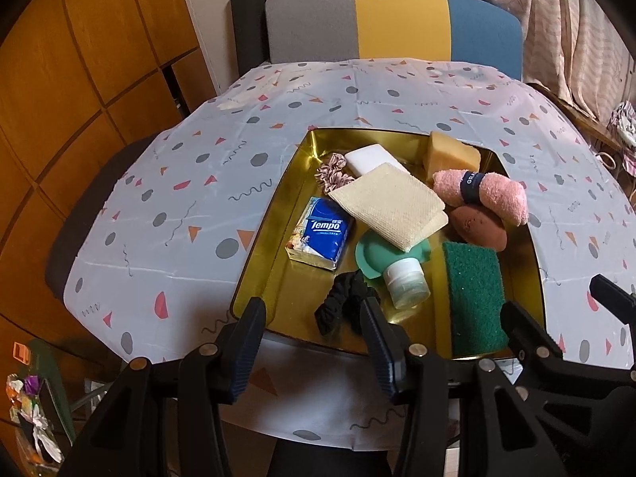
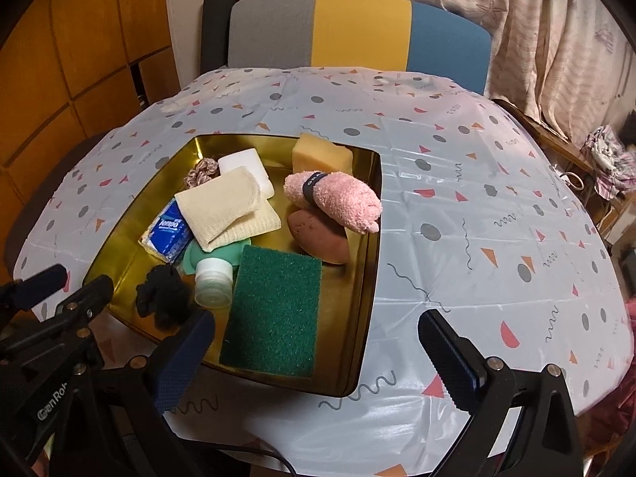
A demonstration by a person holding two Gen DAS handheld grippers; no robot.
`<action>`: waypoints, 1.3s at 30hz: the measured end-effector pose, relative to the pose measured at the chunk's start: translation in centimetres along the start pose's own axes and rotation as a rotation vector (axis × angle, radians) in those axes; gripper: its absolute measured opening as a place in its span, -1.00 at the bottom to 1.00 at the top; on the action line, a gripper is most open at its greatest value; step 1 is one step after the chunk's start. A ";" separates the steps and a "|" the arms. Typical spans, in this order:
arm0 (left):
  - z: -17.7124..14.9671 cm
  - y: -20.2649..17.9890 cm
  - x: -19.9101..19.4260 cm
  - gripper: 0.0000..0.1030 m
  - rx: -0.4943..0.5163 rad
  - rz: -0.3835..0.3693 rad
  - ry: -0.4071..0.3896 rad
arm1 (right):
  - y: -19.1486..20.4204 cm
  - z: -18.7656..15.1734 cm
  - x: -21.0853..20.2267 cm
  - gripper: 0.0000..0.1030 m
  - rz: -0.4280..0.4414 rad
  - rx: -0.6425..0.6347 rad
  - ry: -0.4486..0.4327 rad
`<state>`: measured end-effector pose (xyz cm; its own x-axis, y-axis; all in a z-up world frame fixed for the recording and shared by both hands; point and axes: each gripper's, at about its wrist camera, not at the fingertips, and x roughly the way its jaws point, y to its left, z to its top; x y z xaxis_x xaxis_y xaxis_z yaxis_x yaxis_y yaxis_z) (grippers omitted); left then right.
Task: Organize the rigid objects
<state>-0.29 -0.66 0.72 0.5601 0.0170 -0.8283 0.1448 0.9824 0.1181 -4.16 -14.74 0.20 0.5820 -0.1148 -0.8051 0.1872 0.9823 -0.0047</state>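
In the left wrist view the left gripper (image 1: 314, 318) hangs at the lower middle of the frame, jaws spread and holding nothing, its tips over the near rim of the gold tray (image 1: 262, 214). Everything lies inside that tray: a tissue pack (image 1: 321, 232) left of centre, a cream cloth (image 1: 387, 204) resting on a green dish (image 1: 371, 256), a small jar (image 1: 405, 282) on its side, a black tie (image 1: 346, 306) just by the right finger, and a scourer (image 1: 475, 298) at lower right. In the right wrist view the right gripper (image 2: 314, 351) sits at the bottom, also spread and empty, with the pink towel (image 2: 334, 198) propped on a brown ball (image 2: 318, 236) and a yellow sponge (image 2: 322, 155) behind. The heap fits both sorting under way and a tray just filled. For any pick, I would judge the jar the hard piece: approach across its round side, squarely, or it may roll; soft items nearby could snag a finger.
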 end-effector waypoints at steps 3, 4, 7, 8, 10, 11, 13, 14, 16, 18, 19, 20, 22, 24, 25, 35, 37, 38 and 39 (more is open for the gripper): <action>0.0 0.1 0.1 -0.04 -0.001 0.002 0.007 | -0.2 0.1 0.0 1.00 -0.016 0.013 -0.003; 0.0 0.2 0.1 -0.04 -0.001 0.007 0.003 | -0.2 0.1 0.1 1.00 -0.021 0.015 -0.003; 0.1 0.2 0.0 -0.04 0.000 0.022 -0.008 | -0.4 0.2 0.2 1.00 -0.028 0.020 0.002; 0.1 0.2 0.0 -0.04 -0.001 0.023 -0.008 | -0.5 0.1 0.2 1.00 -0.029 0.021 0.003; 0.2 0.3 0.1 -0.04 -0.004 0.020 -0.007 | -0.6 0.2 0.3 1.00 -0.036 0.024 0.007; 0.2 0.3 0.1 -0.04 -0.006 0.018 -0.006 | -0.6 0.2 0.4 1.00 -0.038 0.026 0.008; 0.3 0.3 0.0 -0.04 -0.007 0.014 -0.005 | -0.6 0.2 0.4 1.00 -0.043 0.026 0.007; 0.4 0.3 -0.1 -0.04 -0.008 0.007 -0.005 | -0.6 0.2 0.4 1.00 -0.048 0.027 0.005; 0.5 0.3 -0.2 -0.04 -0.009 -0.006 -0.004 | -0.7 0.3 0.4 1.00 -0.047 0.028 0.005; 0.5 0.2 -0.3 -0.04 -0.005 -0.012 -0.005 | -0.7 0.3 0.5 1.00 -0.047 0.033 0.008; 0.5 0.1 -0.3 -0.04 -0.002 -0.013 -0.005 | -0.7 0.2 0.5 1.00 -0.046 0.034 0.008; 0.5 0.0 -0.2 -0.04 0.000 -0.014 -0.004 | -0.8 0.2 0.6 1.00 -0.045 0.035 0.010; 0.4 -0.1 -0.2 -0.04 0.001 -0.015 -0.001 | -0.9 0.3 0.6 1.00 -0.050 0.039 0.010; 0.4 0.0 0.0 -0.04 0.000 -0.020 0.007 | -1.0 0.3 0.7 1.00 -0.049 0.043 0.013; 0.4 0.0 0.0 -0.04 -0.001 -0.023 0.010 | -1.1 0.3 0.7 1.00 -0.050 0.046 0.013; 0.1 -0.2 0.1 -0.03 0.008 -0.012 -0.004 | -1.2 0.2 1.0 1.00 -0.045 0.053 0.022; 0.0 -0.3 -0.1 -0.03 0.013 0.001 -0.018 | -1.3 0.3 1.1 1.00 -0.044 0.057 0.022; 0.1 -0.4 -0.1 -0.03 0.016 0.001 -0.021 | -1.3 0.3 1.1 1.00 -0.039 0.059 0.023; 0.1 -0.4 -0.1 -0.03 0.019 0.000 -0.022 | -1.4 0.3 1.1 1.00 -0.038 0.061 0.023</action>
